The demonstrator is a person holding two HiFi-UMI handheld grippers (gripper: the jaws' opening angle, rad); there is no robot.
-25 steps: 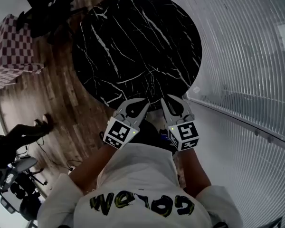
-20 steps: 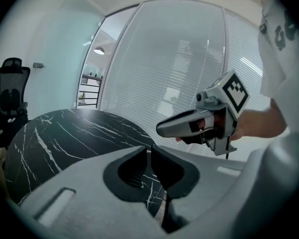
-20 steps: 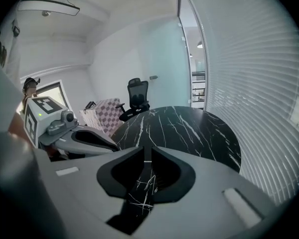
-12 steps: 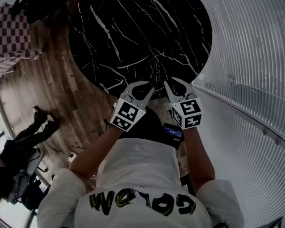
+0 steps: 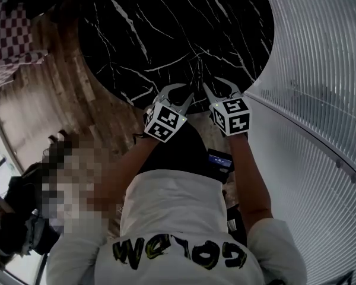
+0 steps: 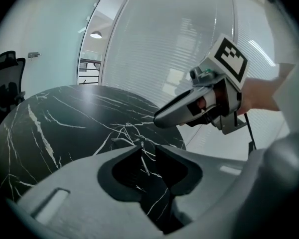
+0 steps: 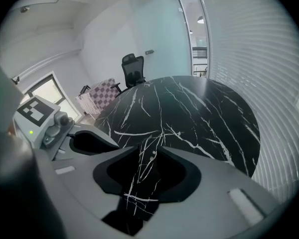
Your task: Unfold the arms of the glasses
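Black marble table (image 5: pixel 166 28), round with white veins, lies ahead of and below both claws. Left claw (image 5: pixel 181 95) and right claw (image 5: pixel 219 91) are side by side over its near rim, tips angled down at the top, apart from each other.

Left claw: jaws stand apart, have just been opening, nothing gripped.
Right claw: jaws stand apart, also just been opening, nothing gripped.

Glasses (image 6: pixel 134 140): a thin pale wire shape flat on the marble just past the left claw's tips, seen through its gap. A like shape shows just past the right claw's gap. Hard to tell from the veins; can't tell whether the arms are folded.

Ribbed glass wall (image 5: pixel 320 70) on the right claw's outer side. Wooden floor (image 5: pixel 65 88) on the left claw's outer side.
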